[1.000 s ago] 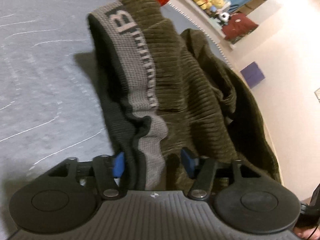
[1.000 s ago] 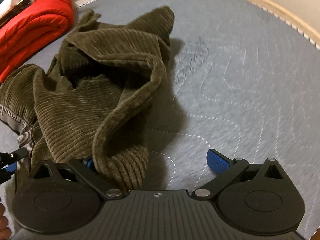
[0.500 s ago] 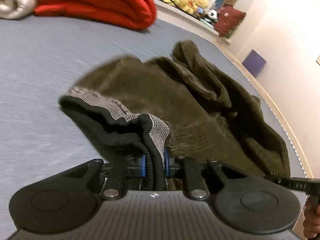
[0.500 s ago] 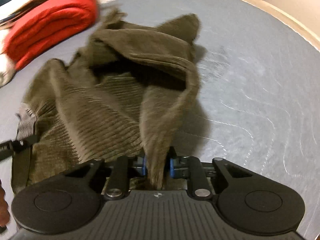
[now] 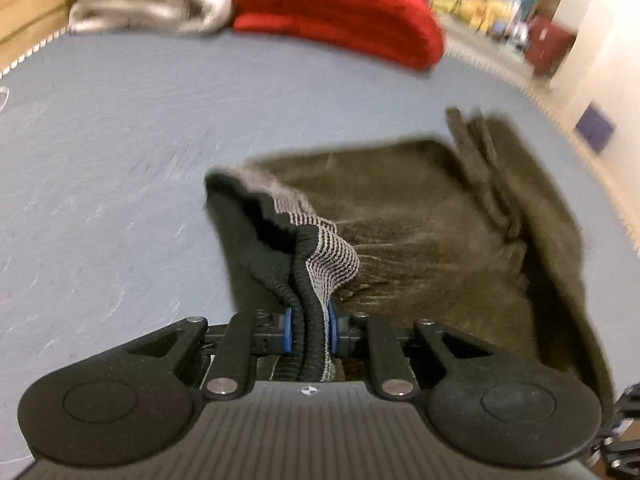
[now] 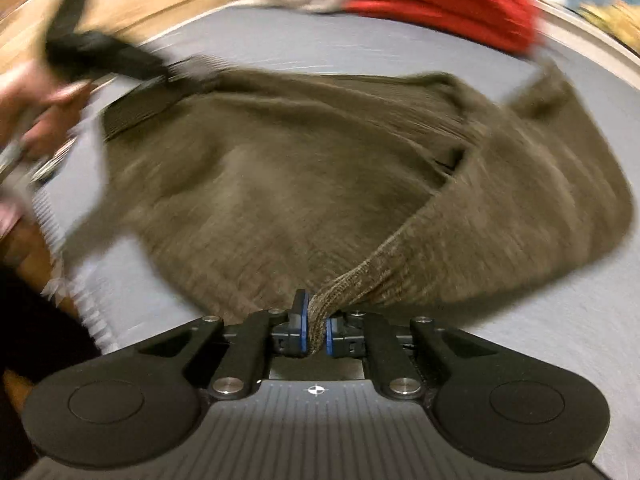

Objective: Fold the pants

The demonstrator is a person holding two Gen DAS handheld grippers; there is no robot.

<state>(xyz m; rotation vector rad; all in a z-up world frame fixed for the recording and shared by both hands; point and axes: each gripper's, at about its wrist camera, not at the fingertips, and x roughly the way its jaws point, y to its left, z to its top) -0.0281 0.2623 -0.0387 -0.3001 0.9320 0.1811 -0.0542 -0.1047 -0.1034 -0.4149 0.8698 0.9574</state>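
The olive-brown ribbed corduroy pants [image 6: 304,168] lie spread on the grey-blue quilted bed surface [image 5: 104,168], held at two points and drawn out between them. The long axis of the stretched fabric runs from one gripper to the other — this is the relation on which the coming fold appears to depend.

The left gripper [image 5: 308,330] has its fingers pressed onto the grey-and-black knit elastic waistband [image 5: 316,256], which enters the gap from directly ahead and bunches into a thick cord between the blue pads. From this grip the fabric extends forward and to the right, lying flat on the bed.

The right gripper [image 6: 315,334] pinches a rolled edge of the corduroy; which part of the garment cannot be told. From these fingers the fabric fans out ahead and to both sides, with a raised fold running away to the right.

In the right wrist view the left gripper appears at the upper left, blurred, at the far corner of the garment. A folded red fabric bundle [image 5: 340,8] and a folded pale grey-white bundle [image 5: 148,0] rest at the far side of the bed, well apart from the pants.

Judgement: both grips are set — the fold itself is not yet made.
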